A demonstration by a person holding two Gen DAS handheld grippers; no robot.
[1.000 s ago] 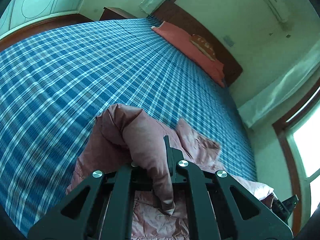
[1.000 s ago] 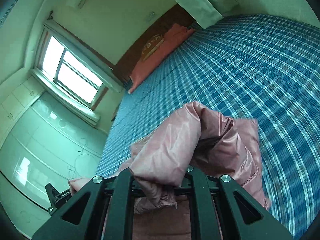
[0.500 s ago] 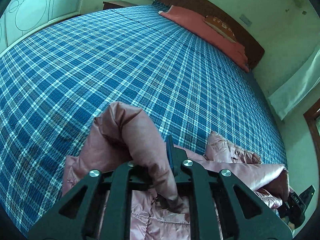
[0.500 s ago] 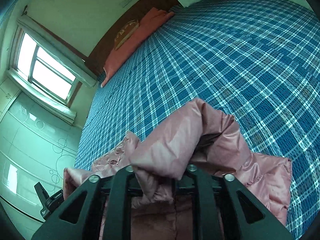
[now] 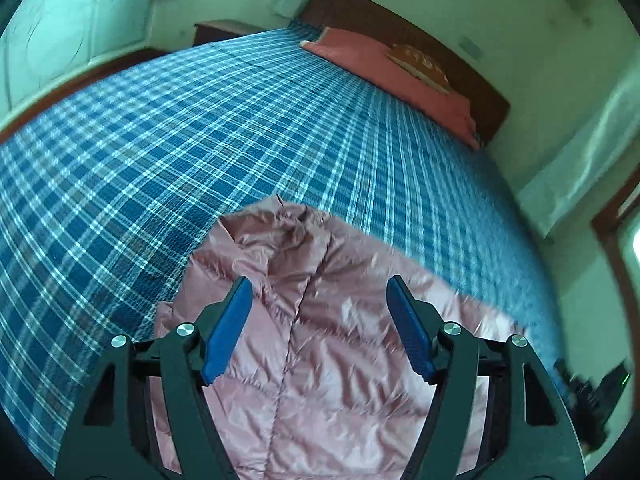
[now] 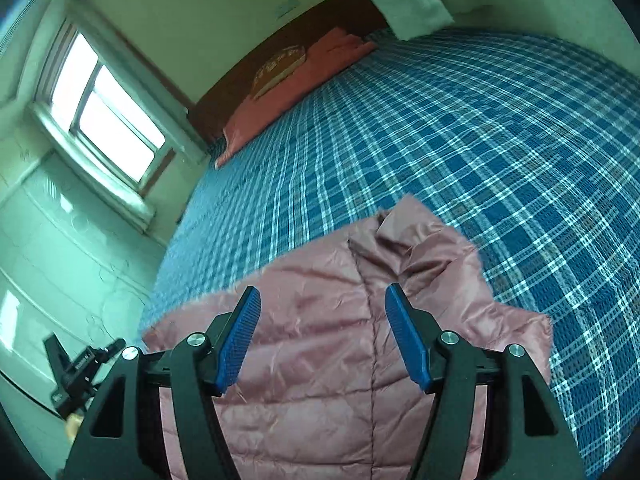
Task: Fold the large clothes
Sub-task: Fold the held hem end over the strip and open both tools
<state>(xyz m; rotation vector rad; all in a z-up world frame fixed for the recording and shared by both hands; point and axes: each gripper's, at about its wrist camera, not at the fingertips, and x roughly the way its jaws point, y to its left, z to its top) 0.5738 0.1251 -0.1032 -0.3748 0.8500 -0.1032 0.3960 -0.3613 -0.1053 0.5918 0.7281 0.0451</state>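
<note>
A pink quilted jacket (image 5: 320, 340) lies spread on the blue plaid bed (image 5: 200, 140), its seam running away from me. My left gripper (image 5: 318, 292) hovers above it, jaws opening, blue pads apart and nothing pinched between them. In the right wrist view the same jacket (image 6: 340, 340) lies flat with a crumpled corner at its far end. The right gripper (image 6: 322, 298) is above it, jaws also opening, with only the fabric below showing in the gap. The other gripper (image 6: 76, 368) shows at the lower left of that view.
Pink pillows (image 5: 392, 68) lie against the dark wooden headboard (image 5: 420, 32) at the far end of the bed. A bright window (image 6: 104, 108) and a pale wardrobe (image 6: 48, 260) stand beside the bed. Curtains (image 5: 580, 160) hang at the right.
Both grippers were shut on raised folds of the jacket; both have let go and their jaws have spread. The jacket has dropped flat onto the bed.
</note>
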